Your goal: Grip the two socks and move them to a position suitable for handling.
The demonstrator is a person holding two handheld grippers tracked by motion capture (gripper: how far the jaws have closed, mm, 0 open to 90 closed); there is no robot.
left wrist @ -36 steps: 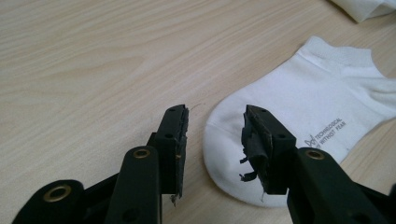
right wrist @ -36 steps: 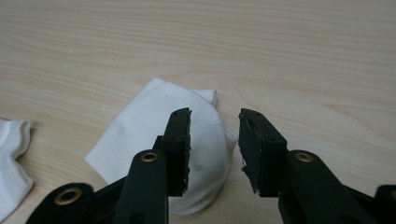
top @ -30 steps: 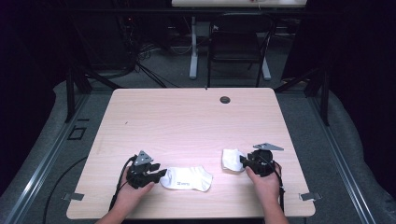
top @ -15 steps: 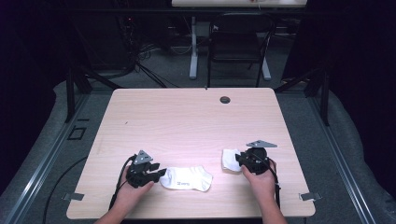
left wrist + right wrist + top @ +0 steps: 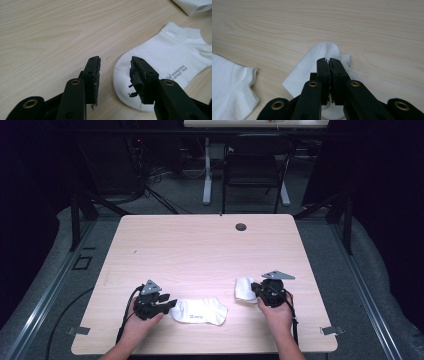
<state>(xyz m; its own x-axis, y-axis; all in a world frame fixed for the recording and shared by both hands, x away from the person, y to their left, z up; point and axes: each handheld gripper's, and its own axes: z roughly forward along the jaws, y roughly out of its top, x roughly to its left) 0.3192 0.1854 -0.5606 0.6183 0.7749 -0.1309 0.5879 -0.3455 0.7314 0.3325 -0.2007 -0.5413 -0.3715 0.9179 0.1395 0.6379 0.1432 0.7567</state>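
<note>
Two white socks lie near the table's front edge. A flat ankle sock (image 5: 200, 311) (image 5: 160, 57) with small printed lettering rests by my left gripper (image 5: 170, 306) (image 5: 115, 66). That gripper is open, and the sock's toe reaches in beside one jaw without being pinched. A smaller bunched sock (image 5: 244, 289) (image 5: 312, 67) lies to the right. My right gripper (image 5: 255, 291) (image 5: 329, 61) has just been closing and is shut on a raised fold of it. The flat sock's cuff (image 5: 229, 82) lies to the left in the right gripper view.
The light wooden table (image 5: 200, 250) has a round cable hole (image 5: 241, 226) near its far edge. A dark chair (image 5: 255, 165) and a table leg (image 5: 206, 170) stand on the floor beyond. Both forearms come in over the front edge.
The right gripper has shifted slightly left onto the small sock and its jaws have come together. The left gripper and the flat sock have not moved.
</note>
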